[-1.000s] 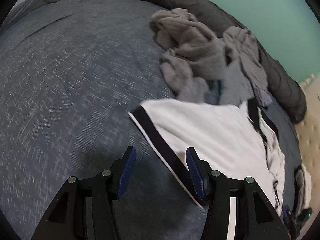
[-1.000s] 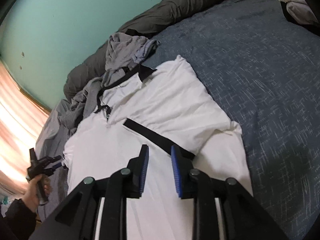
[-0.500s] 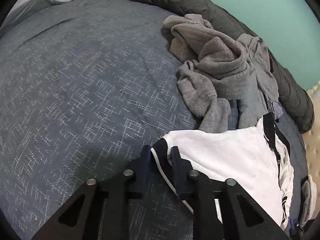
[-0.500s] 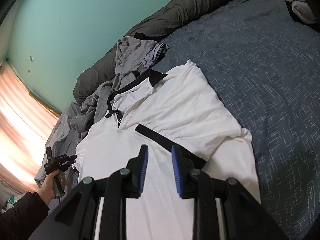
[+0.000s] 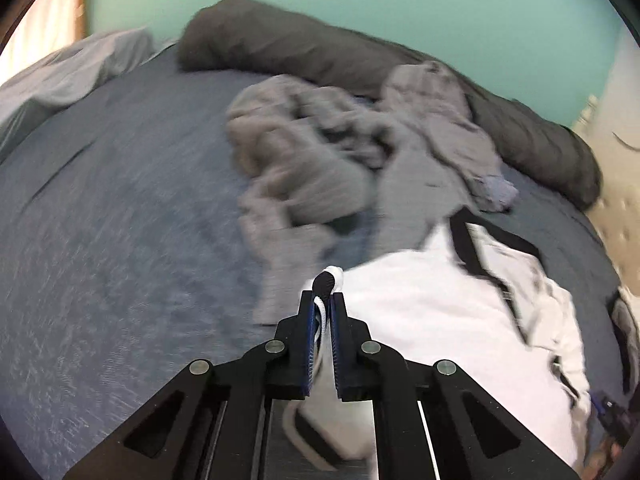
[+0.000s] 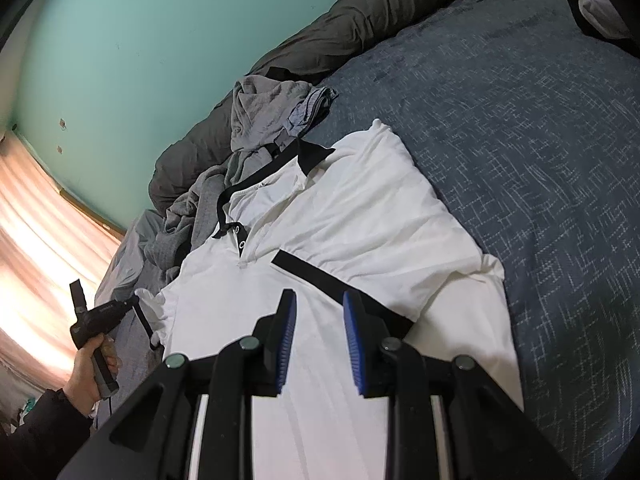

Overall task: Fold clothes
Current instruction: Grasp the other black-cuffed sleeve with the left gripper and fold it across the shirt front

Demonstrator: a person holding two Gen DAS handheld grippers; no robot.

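Note:
A white polo shirt [image 6: 340, 220] with black trim lies face up on the blue bed cover [image 6: 540, 160]. In the left wrist view my left gripper [image 5: 323, 300] has its jaws closing, the pads pressing on the shirt's black-cuffed sleeve [image 5: 325, 282], which is lifted off the bed. The right wrist view shows that same gripper [image 6: 134, 302] in a hand at the shirt's left edge. My right gripper [image 6: 319, 308] hovers open over the shirt's middle, just above the other sleeve's black band [image 6: 320, 276], which is folded across the chest. Nothing lies between its fingers.
A heap of grey clothes [image 5: 320, 160] lies past the shirt's collar. A dark grey rolled duvet [image 5: 300, 44] runs along the teal wall. Another white and black garment [image 6: 588, 0] lies at the far corner. A lit curtain [image 6: 36, 220] hangs beside the bed.
My left gripper closed onto the sleeve's black cuff and then rose, pulling the sleeve up off the bed. The right gripper kept still over the shirt.

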